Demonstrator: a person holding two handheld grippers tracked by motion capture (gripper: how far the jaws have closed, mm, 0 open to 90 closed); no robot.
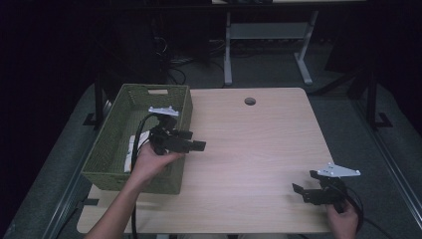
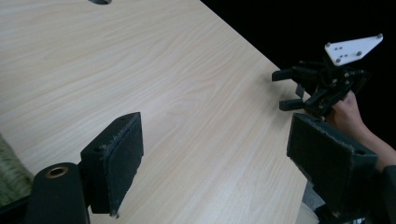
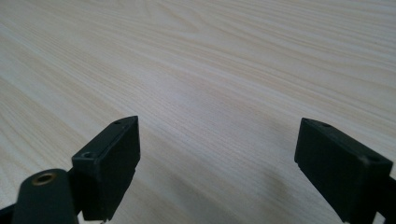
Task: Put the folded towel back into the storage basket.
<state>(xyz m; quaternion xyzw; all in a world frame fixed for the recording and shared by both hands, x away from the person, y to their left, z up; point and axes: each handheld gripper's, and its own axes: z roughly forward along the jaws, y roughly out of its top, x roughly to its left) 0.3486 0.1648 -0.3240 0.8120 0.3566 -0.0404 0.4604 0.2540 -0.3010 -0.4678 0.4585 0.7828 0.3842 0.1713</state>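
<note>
Landmark: the green woven basket (image 1: 107, 164) at the left edge of the tabletop (image 1: 249, 149); every place below is given from it.

White item: something pale lies inside the basket (image 1: 130, 149), against its near-right inner wall, partly hidden by the left hand (image 1: 149, 162). What it is cannot be told. It looks to be the thing the work concerns, since it lies closest to a gripper.

Left gripper (image 1: 194, 142): held over the basket's right wall, its jaws pointing away from the basket across the bare wood. Jaws stand wide apart with nothing between them, as the left gripper view shows (image 2: 212, 154). Held so, it seems to sit between steps, near enough to reach the basket's contents.

Right gripper (image 1: 304, 183): well apart from the basket, at the near right of the tabletop, low over the wood and facing back toward the basket. Jaws apart and empty (image 3: 217, 163). It looks parked out of the way, leaving the middle free.

Right hand (image 1: 343, 216): grips the tool from behind, at the tabletop's near edge, far from the basket.

Cable (image 1: 133, 149): trails from the left gripper down over the basket's inside.
</note>
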